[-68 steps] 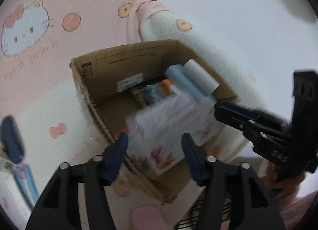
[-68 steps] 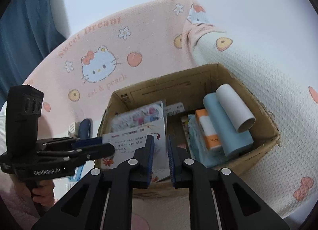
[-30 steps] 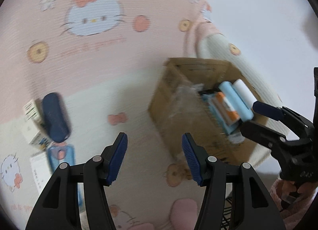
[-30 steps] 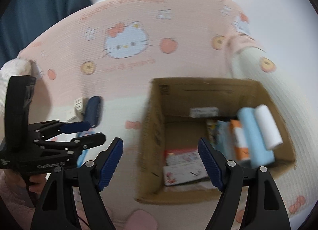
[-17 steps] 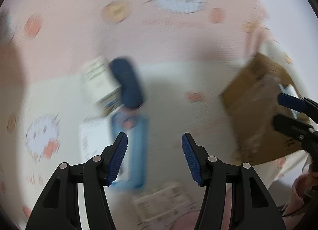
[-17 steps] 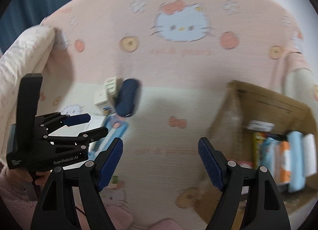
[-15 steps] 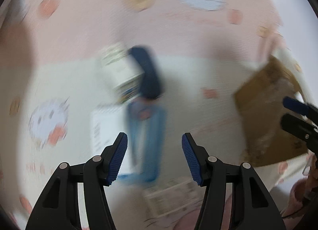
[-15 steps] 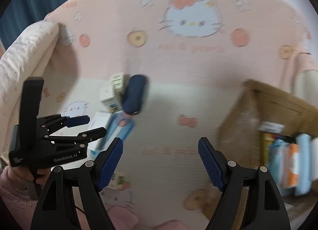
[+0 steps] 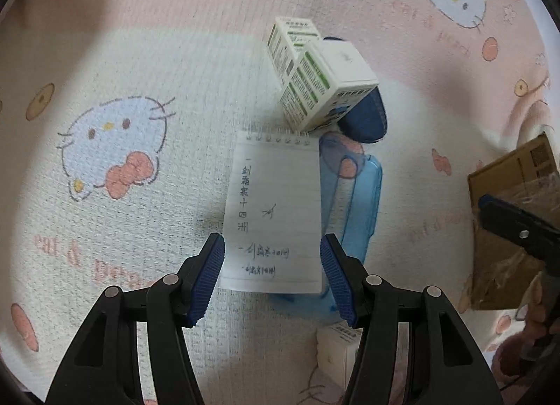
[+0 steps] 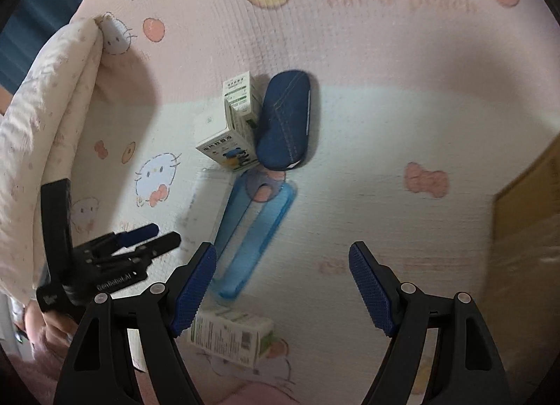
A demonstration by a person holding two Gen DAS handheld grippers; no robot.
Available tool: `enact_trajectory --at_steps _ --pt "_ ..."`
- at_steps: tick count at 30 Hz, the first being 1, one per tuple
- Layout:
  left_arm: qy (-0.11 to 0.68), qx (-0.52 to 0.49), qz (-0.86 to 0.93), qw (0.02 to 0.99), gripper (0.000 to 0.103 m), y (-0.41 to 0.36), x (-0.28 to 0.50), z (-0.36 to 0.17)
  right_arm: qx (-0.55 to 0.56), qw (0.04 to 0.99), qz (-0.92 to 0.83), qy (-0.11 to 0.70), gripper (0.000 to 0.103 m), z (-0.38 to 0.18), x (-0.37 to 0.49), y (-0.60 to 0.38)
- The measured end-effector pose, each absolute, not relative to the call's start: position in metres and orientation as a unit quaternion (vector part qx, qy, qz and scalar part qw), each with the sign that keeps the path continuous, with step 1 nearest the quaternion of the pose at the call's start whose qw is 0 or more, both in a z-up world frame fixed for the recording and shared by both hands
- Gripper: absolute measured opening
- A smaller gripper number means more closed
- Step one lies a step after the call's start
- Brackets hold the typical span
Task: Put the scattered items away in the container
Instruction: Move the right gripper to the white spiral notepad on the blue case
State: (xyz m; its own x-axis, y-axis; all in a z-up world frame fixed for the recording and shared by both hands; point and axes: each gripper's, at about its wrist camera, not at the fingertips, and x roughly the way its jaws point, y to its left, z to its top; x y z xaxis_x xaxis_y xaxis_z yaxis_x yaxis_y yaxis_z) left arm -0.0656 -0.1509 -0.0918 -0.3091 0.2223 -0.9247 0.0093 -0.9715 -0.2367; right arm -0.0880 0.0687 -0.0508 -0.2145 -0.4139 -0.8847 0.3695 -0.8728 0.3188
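Note:
My left gripper (image 9: 273, 272) is open, its pads on either side of the near end of a white spiral notepad (image 9: 274, 209) with handwriting, lying on the blanket. Beside it lie a clear blue plastic case (image 9: 353, 202), a dark blue denim case (image 9: 364, 114) and two white-green cartons (image 9: 315, 76). My right gripper (image 10: 280, 286) is open and empty above the blanket, near the blue plastic case (image 10: 252, 230). The denim case (image 10: 287, 125) and cartons (image 10: 238, 118) lie beyond. The cardboard box (image 9: 514, 216) stands at the right; its corner shows in the right wrist view (image 10: 525, 230).
A pink and white Hello Kitty blanket (image 9: 122, 195) covers the surface. Another small white-green carton (image 10: 231, 335) lies near my right gripper; it also shows in the left wrist view (image 9: 336, 352). A folded pale quilt (image 10: 45, 125) rises at the left.
Both grippers have swung left, away from the cardboard box, over to the scattered items. The left gripper has come down around the notepad. Both stay open.

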Motion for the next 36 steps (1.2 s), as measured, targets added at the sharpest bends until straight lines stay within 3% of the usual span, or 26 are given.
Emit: enact_trajectory --at_steps 5,10,12,13,15,17,24,25,27,30,36 --pt "-0.116 -0.578 0.805 0.070 0.060 -0.156 -0.067 -0.102 0.589 0.257 -0.765 -0.046 0.077 -0.083 -0.095 0.060" --pt "-0.141 -0.579 0.802 0.052 0.051 -0.169 -0.067 -0.113 0.581 0.278 -0.763 -0.057 0.076 -0.091 -0.093 0.048" --pt "-0.144 -0.576 0.803 0.054 0.041 -0.172 -0.065 -0.115 0.576 0.278 -0.767 -0.053 0.075 -0.093 -0.092 0.042" --pt "-0.146 -0.576 0.802 0.056 0.040 -0.172 -0.065 -0.117 0.575 0.273 -0.769 -0.052 0.073 -0.094 -0.091 0.039" --pt "-0.154 -0.574 0.802 0.060 0.039 -0.174 -0.064 -0.121 0.576 0.277 -0.766 -0.064 0.055 -0.100 -0.092 0.032" --pt "-0.165 -0.577 0.797 0.062 0.039 -0.176 -0.065 -0.125 0.581 0.284 -0.758 -0.085 0.048 -0.108 -0.092 0.027" --pt "-0.176 -0.577 0.793 0.084 0.029 -0.167 -0.068 -0.129 0.591 0.322 -0.733 -0.097 0.042 -0.130 -0.083 0.004" --pt "-0.176 -0.578 0.792 0.089 0.029 -0.164 -0.071 -0.130 0.592 0.322 -0.734 -0.089 0.040 -0.133 -0.081 0.003" --pt "-0.176 -0.581 0.789 0.100 0.028 -0.157 -0.071 -0.130 0.596 0.318 -0.734 -0.076 0.024 -0.137 -0.080 0.001" --pt "-0.174 -0.579 0.786 0.125 0.024 -0.143 -0.072 -0.128 0.596 0.324 -0.730 -0.080 0.017 -0.140 -0.078 0.005" --pt "-0.160 -0.584 0.778 0.167 0.024 -0.111 -0.084 -0.126 0.589 0.285 -0.752 -0.082 0.017 -0.133 -0.084 0.029"
